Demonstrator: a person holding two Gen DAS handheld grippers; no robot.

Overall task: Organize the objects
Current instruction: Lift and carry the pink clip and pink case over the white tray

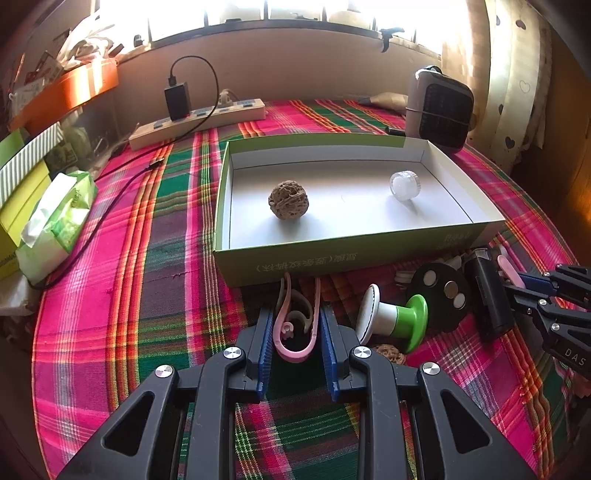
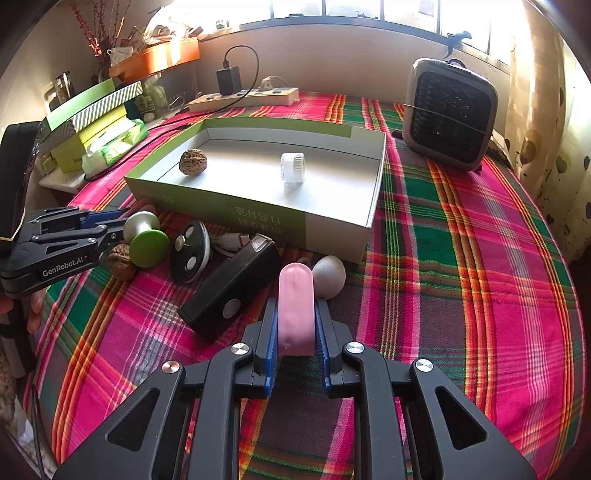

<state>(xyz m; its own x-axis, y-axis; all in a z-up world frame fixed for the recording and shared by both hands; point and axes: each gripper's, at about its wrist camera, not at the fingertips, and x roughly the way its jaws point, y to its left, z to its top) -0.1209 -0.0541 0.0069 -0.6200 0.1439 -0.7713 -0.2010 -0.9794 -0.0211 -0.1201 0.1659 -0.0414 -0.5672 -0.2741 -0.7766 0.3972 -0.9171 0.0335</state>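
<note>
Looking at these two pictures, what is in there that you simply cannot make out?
- Window, both views: glare hides everything outside.
- Print on the box front wall: upside down, too small to read.
- Second walnut, left wrist view: mostly behind the left gripper.
- Grey egg-shaped thing, right wrist view: partly behind the pink piece in the right gripper.

Bright window [image 1: 295, 11] backlights beige wall [image 1: 295, 66].
</note>
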